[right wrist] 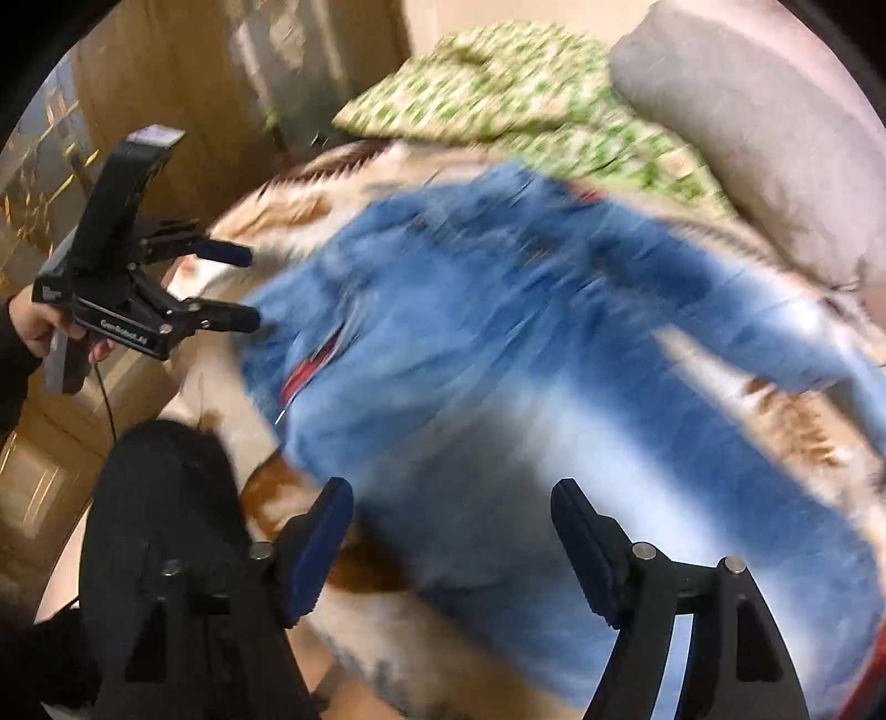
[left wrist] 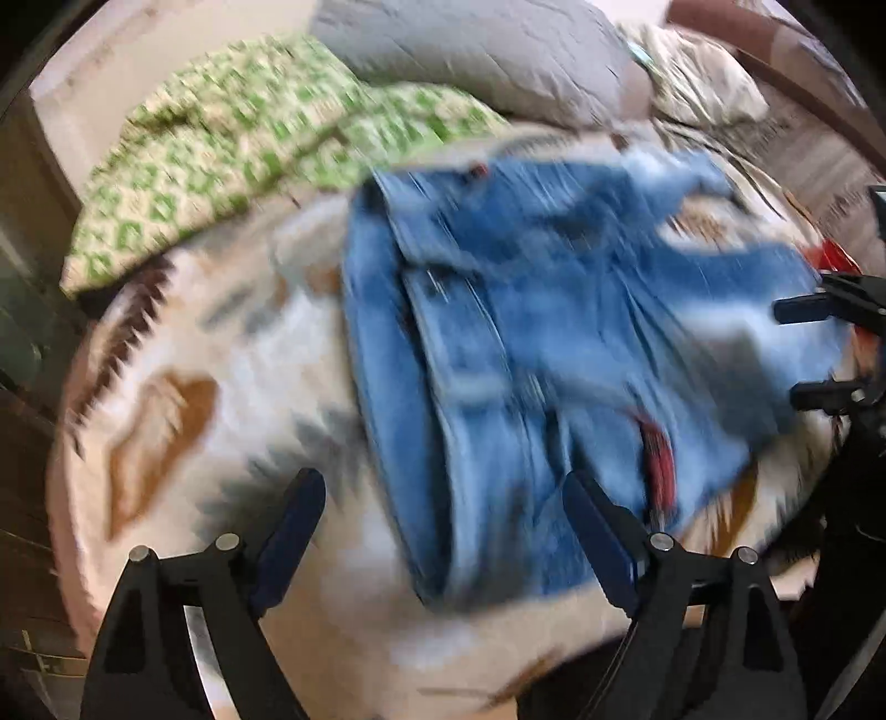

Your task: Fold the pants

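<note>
The blue pants [left wrist: 498,332] are spread on a patterned blanket [left wrist: 183,399] on a bed, filling the middle of both views; everything is smeared by motion blur, so seams and edges can only be read roughly. In the left wrist view a bulky fold runs from 12 o'clock down to 6 o'clock, and a red label [left wrist: 659,465] shows at about 5 o'clock. A green patterned pillow [left wrist: 221,144] lies at 10 o'clock and a grey pillow [left wrist: 487,50] at 12 o'clock, both beyond the pants.

The left gripper [left wrist: 443,515] is released, its jaws wide apart over the near end of the fold with no cloth pinched. The right gripper [right wrist: 451,526] is likewise released, its jaws spread above the denim and nothing clamped. In the right wrist view the left tool is seen at 9 o'clock, held by a hand [right wrist: 39,327], its fingers apart at the pants' edge.

The step in hand is judged to be a fresh grasp for the next fold. It is best done if both layers of an edge are taken together, each gripper is placed near a corner, and the cloth is lifted evenly, so that the fold stays square. Loose layers could slip if only the top one is caught.
</note>
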A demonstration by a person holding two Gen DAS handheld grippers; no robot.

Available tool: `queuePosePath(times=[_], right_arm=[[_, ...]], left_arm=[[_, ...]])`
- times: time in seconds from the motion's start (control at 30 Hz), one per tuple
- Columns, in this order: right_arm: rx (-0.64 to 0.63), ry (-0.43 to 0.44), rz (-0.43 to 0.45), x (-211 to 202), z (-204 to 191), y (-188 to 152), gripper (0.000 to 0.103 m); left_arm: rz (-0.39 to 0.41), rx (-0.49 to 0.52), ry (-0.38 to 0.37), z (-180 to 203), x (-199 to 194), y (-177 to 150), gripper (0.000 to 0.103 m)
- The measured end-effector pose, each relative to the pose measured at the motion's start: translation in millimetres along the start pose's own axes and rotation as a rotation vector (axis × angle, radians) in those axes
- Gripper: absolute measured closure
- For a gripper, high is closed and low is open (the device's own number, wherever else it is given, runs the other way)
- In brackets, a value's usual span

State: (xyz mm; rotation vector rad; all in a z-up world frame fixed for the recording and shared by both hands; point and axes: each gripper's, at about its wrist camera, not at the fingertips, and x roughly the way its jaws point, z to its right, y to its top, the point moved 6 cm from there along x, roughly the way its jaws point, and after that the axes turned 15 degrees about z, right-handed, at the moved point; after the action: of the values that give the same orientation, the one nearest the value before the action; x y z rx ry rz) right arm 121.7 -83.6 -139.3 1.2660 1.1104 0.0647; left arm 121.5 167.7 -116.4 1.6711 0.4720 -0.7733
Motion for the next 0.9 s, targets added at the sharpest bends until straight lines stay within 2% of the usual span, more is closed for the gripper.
queuePosePath(times=[0.07,0.2,0.33,0.43,0.53,0.67,0.77,0.9], right_arm=[[0.010,-0.050,0.055,-14,24,20,0.026],[0.002,-0.159,0.109,-16,66,60,0.026],[-0.043,-0.231,0.115,-3,96,94,0.026],[-0.085,-0.252,0.100,16,121,124,0.026],[-0.124,-0.244,0.066,51,138,147,0.026],[-0.188,-0.173,-0.044,119,159,163,0.026],[-0.235,-0.148,-0.111,162,169,159,0.026],[-0.262,-0.142,-0.197,216,184,140,0.026]], left_arm=[[0.028,-0.023,0.032,-6,6,25,0.015],[0.065,-0.073,0.088,-18,29,76,0.015],[0.058,-0.089,0.147,-25,65,116,0.015],[0.036,-0.103,0.170,-28,92,140,0.015],[0.009,-0.142,0.165,-34,125,153,0.015],[-0.061,-0.174,0.149,-41,177,160,0.015],[-0.114,-0.154,0.186,-48,211,157,0.015],[-0.151,-0.161,0.159,-50,238,150,0.017]])
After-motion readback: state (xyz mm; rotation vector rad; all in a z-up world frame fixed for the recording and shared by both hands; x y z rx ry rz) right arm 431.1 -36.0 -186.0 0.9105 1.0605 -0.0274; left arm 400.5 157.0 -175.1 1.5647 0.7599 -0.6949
